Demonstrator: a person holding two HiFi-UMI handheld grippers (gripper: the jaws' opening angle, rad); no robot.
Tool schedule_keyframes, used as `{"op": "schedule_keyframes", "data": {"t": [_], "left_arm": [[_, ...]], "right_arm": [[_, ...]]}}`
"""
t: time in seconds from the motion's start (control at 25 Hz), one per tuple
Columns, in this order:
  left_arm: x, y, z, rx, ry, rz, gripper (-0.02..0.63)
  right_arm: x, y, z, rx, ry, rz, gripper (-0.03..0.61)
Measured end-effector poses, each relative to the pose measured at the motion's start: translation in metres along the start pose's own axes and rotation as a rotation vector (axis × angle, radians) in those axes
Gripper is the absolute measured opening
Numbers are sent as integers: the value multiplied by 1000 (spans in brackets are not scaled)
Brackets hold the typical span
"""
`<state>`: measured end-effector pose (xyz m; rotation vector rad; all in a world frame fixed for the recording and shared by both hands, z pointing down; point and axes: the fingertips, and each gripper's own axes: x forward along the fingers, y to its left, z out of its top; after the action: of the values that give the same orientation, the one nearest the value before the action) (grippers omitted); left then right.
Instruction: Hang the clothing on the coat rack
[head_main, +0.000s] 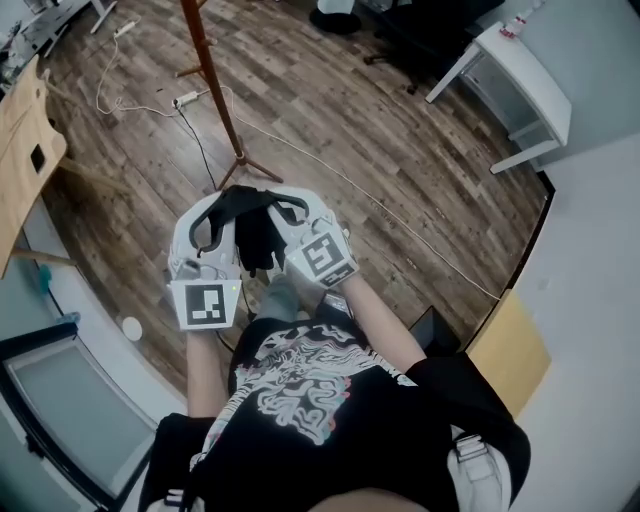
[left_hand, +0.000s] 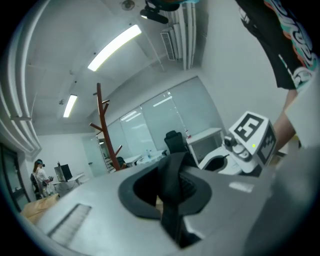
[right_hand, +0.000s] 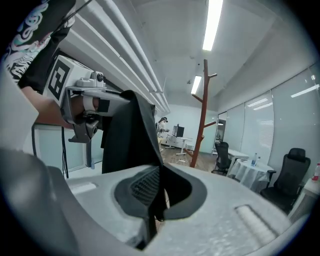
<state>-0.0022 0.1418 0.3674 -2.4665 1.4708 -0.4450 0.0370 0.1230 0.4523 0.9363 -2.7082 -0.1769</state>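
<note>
**A:** Where is the clothing in relation to the coat rack (head_main: 212, 85)?

**B:** It is on the near side of the rack, and none of it is on a peg yet. Going from the left, the left gripper (head_main: 214, 222) has its jaws together on a strip of the black garment (head_main: 256, 236). The rest of the garment bunches and hangs between the two tools. The right gripper (head_main: 291, 212) is pinched onto another fold, so each one has fabric.

**A:** Which gripper is closer to the rack?

**B:** The left one, by a little, I judge. The rack's foot stands just beyond both tips, slightly toward the left gripper. Both grippers point roughly level at it.

**A:** How does the rack lie?

**B:** Its pole is upright, and its pegs (right_hand: 212, 76) branch off well above where the jaws point in both gripper views. I would say the coming move is forward to the rack and then up, so the cloth can go over a peg.

**A:** Is there room to move?

**B:** The wooden floor (head_main: 400, 130) in front of the rack is open. A power strip (head_main: 187, 98) lies just left of the pole. A white table (head_main: 520, 75) stands well apart to the rack's right. The rack's spread legs are the nearest thing that could be knocked.
</note>
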Motion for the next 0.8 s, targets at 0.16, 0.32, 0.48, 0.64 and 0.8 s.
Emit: {"op": "schedule_keyframes", "data": {"t": [0.16, 0.32, 0.48, 0.64, 0.8], "left_arm": [[20, 29, -11, -31, 9, 5, 5], [46, 57, -14, -46, 5, 5, 3], [66, 78, -22, -62, -3, 10, 3], [89, 101, -33, -59, 12, 17, 5], [111, 116, -38, -28, 29, 15, 5]], "right_arm": [[18, -27, 9, 77, -22, -34, 2], [31, -58, 31, 152, -80, -87, 2], [47, -78, 39, 191, -106, -118, 2], [66, -99, 50, 207, -124, -144, 2], [79, -119, 57, 207, -133, -167, 2]]}}
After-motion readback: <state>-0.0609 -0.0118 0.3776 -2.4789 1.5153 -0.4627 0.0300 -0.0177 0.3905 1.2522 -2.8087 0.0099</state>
